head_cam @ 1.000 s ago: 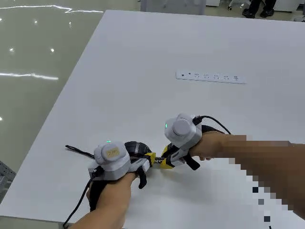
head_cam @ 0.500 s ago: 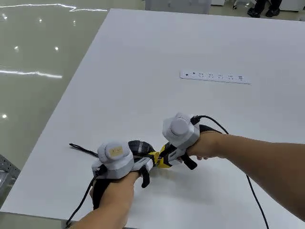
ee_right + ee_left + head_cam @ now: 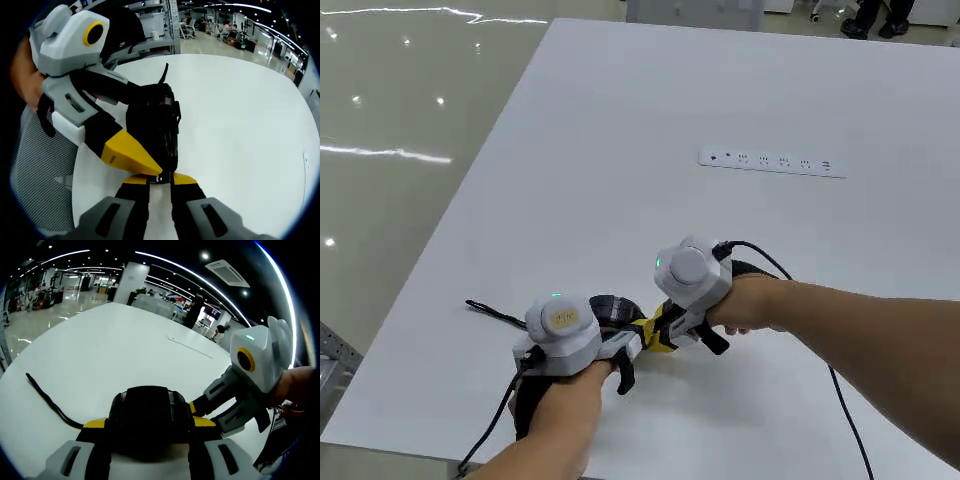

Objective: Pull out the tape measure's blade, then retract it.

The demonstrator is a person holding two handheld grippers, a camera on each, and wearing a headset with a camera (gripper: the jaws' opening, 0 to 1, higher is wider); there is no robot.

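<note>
— Left gripper point(image 3: 149, 423) of mine is clamped across the round black tape measure case point(image 3: 152, 125), one yellow-tipped jaw on each side, low in the middle of its own view.

— And the other one?

— My right gripper point(image 3: 160, 179) has its jaws pinched almost together on the small metal end hook point(image 3: 160, 176) at the case's mouth, bottom centre of the right gripper view. In the head view the two grippers meet nose to nose in the lower middle of the frame. The case is resting on or just over the white tabletop point(image 3: 620, 150), and I cannot tell which.

— So which step is this?

— The very start of the pull, by my reckoning. No length of blade shows between the case and the hook, so nothing is drawn out yet.

— What does the next move need?

— A firm left clamp so the case doesn't twist. The right hand has to draw straight away along the blade's line without easing the pinch, or the hook may slip free. The thin black wrist strap point(image 3: 47, 400) trails off to the left of the case, clear of that path. The white power strip point(image 3: 772, 161) lies well apart, upper right of the head view.
</note>
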